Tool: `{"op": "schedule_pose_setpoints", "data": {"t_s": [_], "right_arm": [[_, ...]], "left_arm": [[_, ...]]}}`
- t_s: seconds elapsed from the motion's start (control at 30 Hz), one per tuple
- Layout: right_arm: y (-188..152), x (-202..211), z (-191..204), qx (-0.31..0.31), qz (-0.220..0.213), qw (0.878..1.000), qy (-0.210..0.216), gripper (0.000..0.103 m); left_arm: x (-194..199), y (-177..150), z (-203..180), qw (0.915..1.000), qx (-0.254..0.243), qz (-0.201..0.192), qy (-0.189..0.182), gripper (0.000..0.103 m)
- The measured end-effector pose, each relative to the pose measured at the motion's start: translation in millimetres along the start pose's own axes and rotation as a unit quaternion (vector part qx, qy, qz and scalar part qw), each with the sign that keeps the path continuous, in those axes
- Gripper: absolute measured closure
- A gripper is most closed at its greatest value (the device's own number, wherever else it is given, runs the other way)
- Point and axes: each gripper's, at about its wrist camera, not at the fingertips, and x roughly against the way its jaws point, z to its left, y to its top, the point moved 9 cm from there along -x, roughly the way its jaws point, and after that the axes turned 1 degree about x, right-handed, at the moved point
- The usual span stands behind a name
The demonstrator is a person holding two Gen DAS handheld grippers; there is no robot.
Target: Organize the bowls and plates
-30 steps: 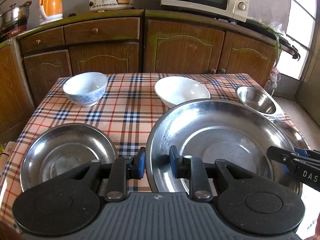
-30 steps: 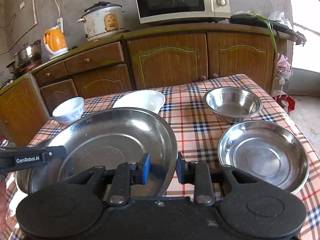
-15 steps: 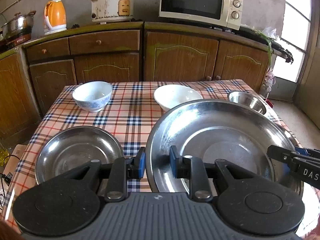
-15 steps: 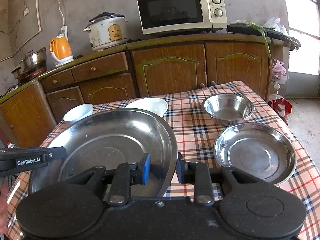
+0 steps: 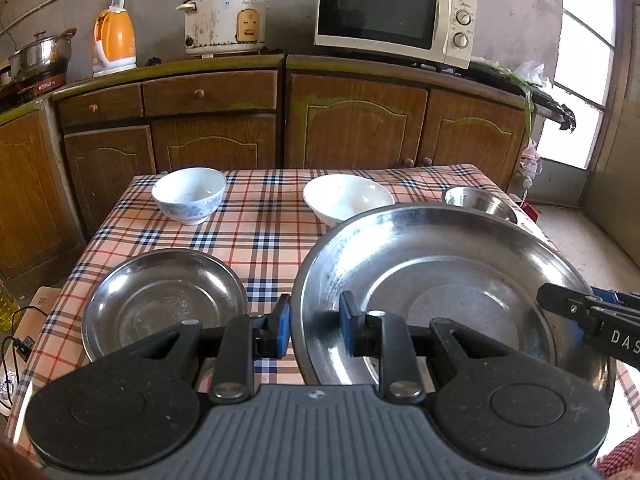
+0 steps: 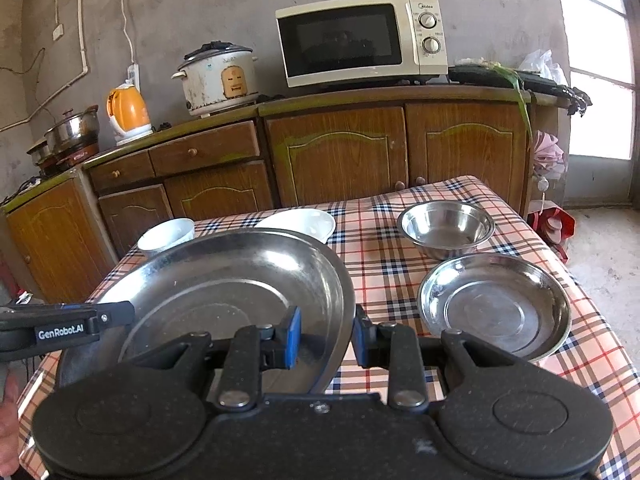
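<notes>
Left tongs [image 5: 313, 330] were nearly closed, with the left rim of the large steel plate [image 5: 440, 280] pinched between the blue pads. Right tongs [image 6: 325, 330] stood a little wider and were clamped on the opposite, right rim of the same plate. The plate was thus carried between both tongs, held above the counter [image 5: 264, 236] and roughly level, its dish facing up.

The governing relation, as judged: the two small steel plates lay outboard of the tongs on either side. One small plate [image 5: 164, 300] sat just left of the left tongs; the other small plate [image 6: 494, 306] sat just right of the right tongs. Either hand was near its own neighbour, so the set-down could go to either side. A round plate offers no long axis to align.

Ahead of the tongs stood the bowls: a blue-patterned bowl [image 5: 189, 194] ahead and to the left, a white bowl [image 5: 348, 196] ahead and partly hidden behind the held plate, and a steel bowl [image 6: 446, 226] ahead and to the right.

The left view alone showed the left small plate; the right view alone showed the right small plate and the steel bowl whole. The gap between the held plate and the counter could not be fixed with certainty from either view.
</notes>
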Motion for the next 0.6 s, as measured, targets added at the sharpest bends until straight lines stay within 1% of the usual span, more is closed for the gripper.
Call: {"op": "schedule_pose_setpoints", "data": {"t_s": [0.6], "right_arm": [[-2.5, 9.6, -2.9, -0.005, -0.005, 1.000, -0.002, 0.069]], "left_arm": [[13.1, -10.1, -5.9, 1.0000, -0.006, -0.003, 0.003, 0.078]]}}
